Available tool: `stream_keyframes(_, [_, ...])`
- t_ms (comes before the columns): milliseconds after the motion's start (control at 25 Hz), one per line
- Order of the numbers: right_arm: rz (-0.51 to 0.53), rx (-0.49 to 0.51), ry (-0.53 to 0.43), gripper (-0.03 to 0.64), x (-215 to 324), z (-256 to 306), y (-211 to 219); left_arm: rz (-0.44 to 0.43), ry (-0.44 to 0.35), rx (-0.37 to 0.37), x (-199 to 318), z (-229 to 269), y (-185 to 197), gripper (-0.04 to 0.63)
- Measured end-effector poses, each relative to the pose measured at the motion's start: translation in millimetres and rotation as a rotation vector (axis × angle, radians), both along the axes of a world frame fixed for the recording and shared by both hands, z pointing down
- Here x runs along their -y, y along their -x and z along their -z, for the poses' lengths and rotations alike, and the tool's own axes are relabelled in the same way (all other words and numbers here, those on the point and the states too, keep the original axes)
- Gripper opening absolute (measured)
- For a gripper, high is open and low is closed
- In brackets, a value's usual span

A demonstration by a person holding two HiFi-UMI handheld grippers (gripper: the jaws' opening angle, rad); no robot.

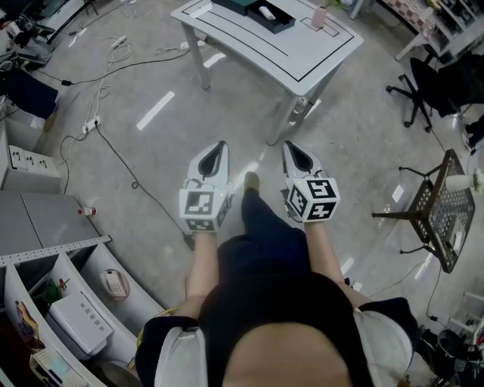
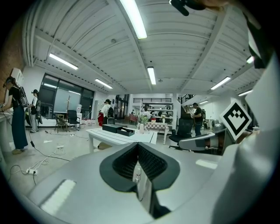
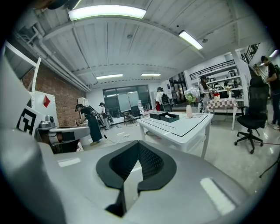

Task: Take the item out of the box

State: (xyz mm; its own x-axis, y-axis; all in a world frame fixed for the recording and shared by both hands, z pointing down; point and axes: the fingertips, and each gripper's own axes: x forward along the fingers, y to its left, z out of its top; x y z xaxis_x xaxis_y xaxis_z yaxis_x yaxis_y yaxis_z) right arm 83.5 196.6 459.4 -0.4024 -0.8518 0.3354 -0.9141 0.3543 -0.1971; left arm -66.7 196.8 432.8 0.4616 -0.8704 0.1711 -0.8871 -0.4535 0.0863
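Left gripper (image 1: pixel 221 143): jaws together, nothing between them; in the left gripper view (image 2: pixel 138 144) the dark ribbed pads meet at the tip
Right gripper (image 1: pixel 290 143): jaws together as well, empty; the right gripper view (image 3: pixel 138 142) shows the pads closed on each other
Pose of grippers: side by side, near each other but not touching, both aimed forward and tilted a little down toward the floor (image 1: pixel 151 151)
Left forearm (image 1: pixel 200 261): bare, stretched straight ahead from the body
Right forearm (image 1: pixel 327 253): bare, stretched ahead, parallel to the left one
Foot (image 1: pixel 251 181): set forward on the floor, between the two grippers in the head view
Table (image 1: pixel 318 53): white with a black outline on its top, ahead of the grippers and well apart from them
Box (image 1: pixel 257 9): dark, open, resting on the far part of the table
Item (image 1: pixel 267 12): small and white, lying inside the box
Vase (image 1: pixel 318 17): upright on the table, beside the box
Cables (image 1: pixel 98 113): trailing over the floor to the left
Office chair (image 1: pixel 423 91): black, right of the table
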Motion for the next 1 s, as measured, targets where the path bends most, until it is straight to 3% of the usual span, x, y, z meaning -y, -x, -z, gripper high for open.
stream_keyframes(1000, [0.045,-0.007,-0.001,0.002,123.0,3.3,9.1,0.004,0.007,0.003,116.0,-3.3,-2.7,0.009])
